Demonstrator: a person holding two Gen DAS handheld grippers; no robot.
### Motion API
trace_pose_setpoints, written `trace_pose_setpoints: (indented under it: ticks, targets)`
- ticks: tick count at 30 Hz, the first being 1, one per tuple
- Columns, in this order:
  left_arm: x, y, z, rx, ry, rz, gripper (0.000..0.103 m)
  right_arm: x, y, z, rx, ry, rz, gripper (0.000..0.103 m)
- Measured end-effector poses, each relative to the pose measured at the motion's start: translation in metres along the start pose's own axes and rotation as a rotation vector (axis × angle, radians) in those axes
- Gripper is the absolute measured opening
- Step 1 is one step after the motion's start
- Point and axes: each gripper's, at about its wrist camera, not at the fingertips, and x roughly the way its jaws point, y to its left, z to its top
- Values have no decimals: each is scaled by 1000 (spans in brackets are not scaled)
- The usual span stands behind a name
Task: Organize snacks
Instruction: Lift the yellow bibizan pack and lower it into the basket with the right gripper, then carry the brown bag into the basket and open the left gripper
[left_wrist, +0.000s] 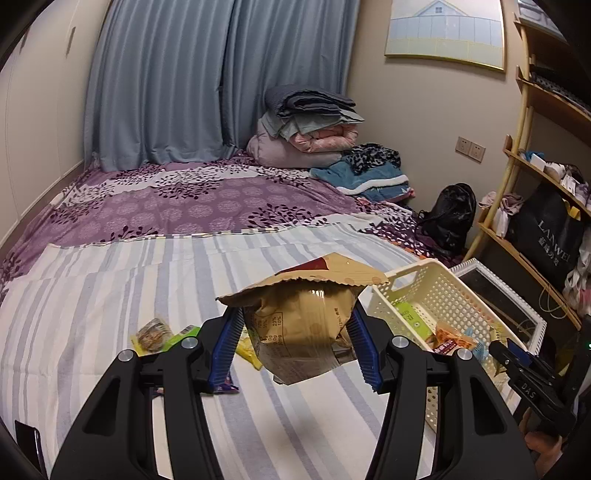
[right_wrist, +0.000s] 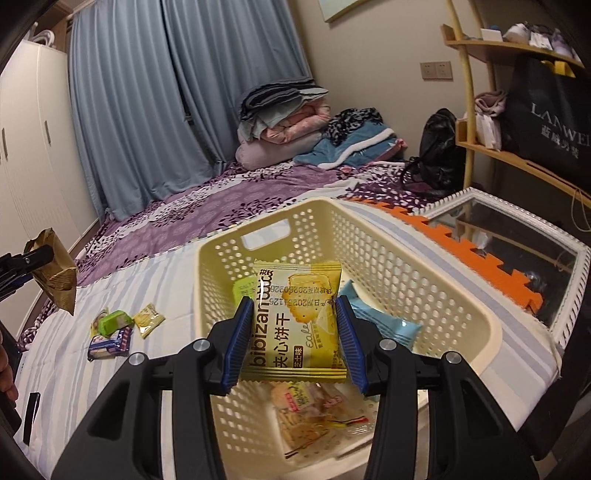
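Note:
My left gripper (left_wrist: 295, 350) is shut on a tan snack bag (left_wrist: 303, 332) and holds it above the striped bed sheet, left of the cream perforated basket (left_wrist: 443, 291). The bag also shows at the left edge of the right wrist view (right_wrist: 55, 273). My right gripper (right_wrist: 293, 343) is shut on a yellow biscuit packet (right_wrist: 295, 325) and holds it over the basket (right_wrist: 388, 258). Inside the basket lie a light blue packet (right_wrist: 384, 325), a green packet (right_wrist: 242, 290) and a clear cracker pack (right_wrist: 310, 413).
Several small snacks lie on the sheet left of the basket: a green packet (right_wrist: 114, 321), a small yellow packet (right_wrist: 147, 319), a purple-white packet (right_wrist: 110, 345). A white-framed mirror (right_wrist: 517, 243) and wooden shelf (right_wrist: 517, 155) stand right. Folded bedding (right_wrist: 280, 122) is at the back.

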Motion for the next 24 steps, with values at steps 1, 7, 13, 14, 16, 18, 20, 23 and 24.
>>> trace_pose_setpoints:
  ticks: [1,7,13,14,16,18,20,23,24]
  targets:
    - [1,-4,1,6,1,-4,57,1,-3,-1,5,3,-3,46]
    - [4,-20,3,34,4,-32,57,3,-13,-1,21,4,-19,47]
    - [6,-31,4,53,7,-55,57,3,-21,-1,44,2,-34,48]
    - [6,-32,4,55,8,-58,57,3,-23,-1,49,0,-39,48]
    - [7,-36,5,60,12,-66,57,2,-25,0,60,-5,-45,58]
    - [9,-38,6,63,15,-75,57,1,-26,0,64,-16,-55,66]
    - [9,-41,5,69,15,-79,57,1,-29,0,69,-18,-58,66]
    - [11,-47,5,77,20,-92,57,0,-31,-1,77,-19,-64,66]
    - [13,-49,5,81,23,-98,57,1,-32,-2,79,-18,-67,66]
